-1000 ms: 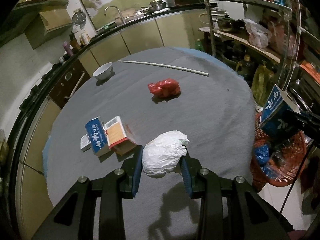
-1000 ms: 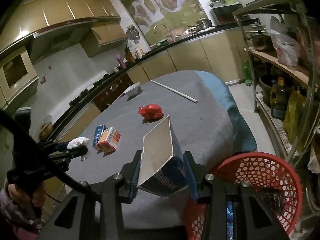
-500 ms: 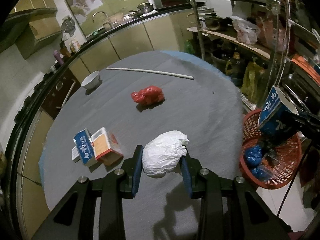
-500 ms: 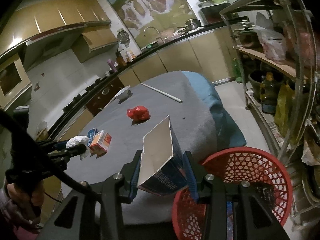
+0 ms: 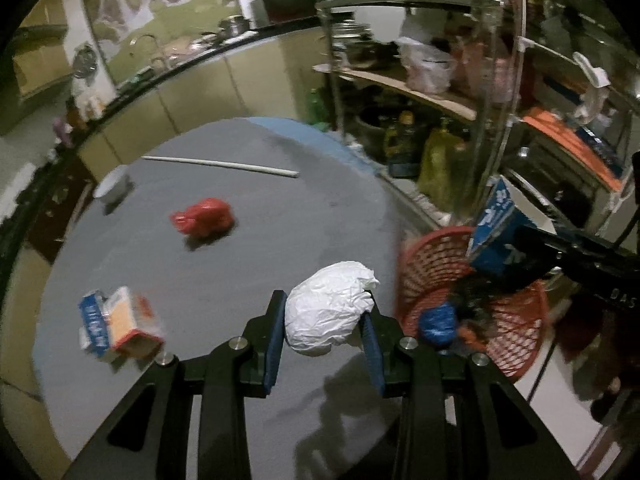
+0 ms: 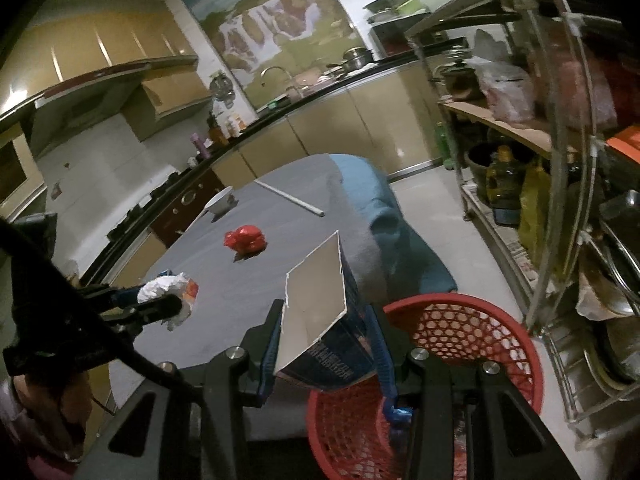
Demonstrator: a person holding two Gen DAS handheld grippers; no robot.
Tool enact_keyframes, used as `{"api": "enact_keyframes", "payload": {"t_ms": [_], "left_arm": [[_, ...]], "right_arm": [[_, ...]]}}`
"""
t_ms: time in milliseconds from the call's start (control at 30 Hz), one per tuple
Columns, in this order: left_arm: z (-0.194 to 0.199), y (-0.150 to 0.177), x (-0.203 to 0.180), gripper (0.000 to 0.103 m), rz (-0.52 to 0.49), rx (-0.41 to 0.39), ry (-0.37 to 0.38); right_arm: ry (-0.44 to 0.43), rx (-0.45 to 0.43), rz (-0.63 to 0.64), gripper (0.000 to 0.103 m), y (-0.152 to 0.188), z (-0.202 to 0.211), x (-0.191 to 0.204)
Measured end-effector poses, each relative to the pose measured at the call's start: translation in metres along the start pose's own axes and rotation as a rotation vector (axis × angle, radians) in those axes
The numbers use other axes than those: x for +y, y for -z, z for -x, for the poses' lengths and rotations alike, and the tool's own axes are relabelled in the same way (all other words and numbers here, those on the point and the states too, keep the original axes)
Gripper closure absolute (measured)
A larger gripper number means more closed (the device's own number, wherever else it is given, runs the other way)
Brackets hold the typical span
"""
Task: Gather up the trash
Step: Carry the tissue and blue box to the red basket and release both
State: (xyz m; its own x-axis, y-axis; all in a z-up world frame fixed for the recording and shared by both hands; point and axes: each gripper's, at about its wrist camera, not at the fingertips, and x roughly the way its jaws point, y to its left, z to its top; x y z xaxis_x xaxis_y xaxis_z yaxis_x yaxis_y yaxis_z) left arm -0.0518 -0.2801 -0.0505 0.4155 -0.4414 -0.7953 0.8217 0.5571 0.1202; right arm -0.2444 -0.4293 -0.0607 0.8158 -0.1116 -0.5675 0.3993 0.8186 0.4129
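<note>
While your left gripper (image 5: 323, 334) clamps the white wad (image 5: 328, 312) and your right gripper (image 6: 326, 344) the blue carton (image 6: 324, 332), release both over the red basket (image 6: 500, 320) at near right, seemingly below.

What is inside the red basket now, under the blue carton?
In the red basket lies a crumpled blue wrapper beside dark, blurred trash. The blue carton, held by the right gripper, covers part of the inside.

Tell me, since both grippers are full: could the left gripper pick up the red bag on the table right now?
Probably not. The left gripper is shut on the white paper wad, so nothing else fits, though the red bag lies unobstructed.
</note>
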Motion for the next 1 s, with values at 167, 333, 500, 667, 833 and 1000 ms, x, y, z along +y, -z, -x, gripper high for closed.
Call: {"api": "enact_keyframes", "payload": {"t_ms": [167,333,500,667,833,1000], "left_arm": [[-0.012,-0.006,-0.019,0.066,0.007,0.014,0.109],[-0.018,-0.009,-0.037,0.066,0.001,0.016,0.186],[-0.019,-0.009,-0.053,0.066,-0.014,0.019,0.258],[-0.020,-0.007,-0.069,0.065,-0.035,0.032,0.311],[-0.023,-0.006,-0.078,0.059,-0.049,0.056,0.353],[-0.025,-0.007,-0.076,0.047,-0.036,0.063,0.353]], "right_arm": [[0.039,-0.021,-0.024,0.060,-0.002,0.011,-0.016],[0.084,-0.029,-0.067,0.060,-0.002,0.020,-0.035],[0.115,-0.021,-0.095,0.059,0.001,0.025,-0.050],[0.127,0.003,-0.145,0.057,0.006,0.027,-0.066],[0.122,0.019,-0.187,0.054,0.010,0.029,-0.075],[0.081,0.026,-0.250,0.050,0.012,0.031,-0.083]]}}
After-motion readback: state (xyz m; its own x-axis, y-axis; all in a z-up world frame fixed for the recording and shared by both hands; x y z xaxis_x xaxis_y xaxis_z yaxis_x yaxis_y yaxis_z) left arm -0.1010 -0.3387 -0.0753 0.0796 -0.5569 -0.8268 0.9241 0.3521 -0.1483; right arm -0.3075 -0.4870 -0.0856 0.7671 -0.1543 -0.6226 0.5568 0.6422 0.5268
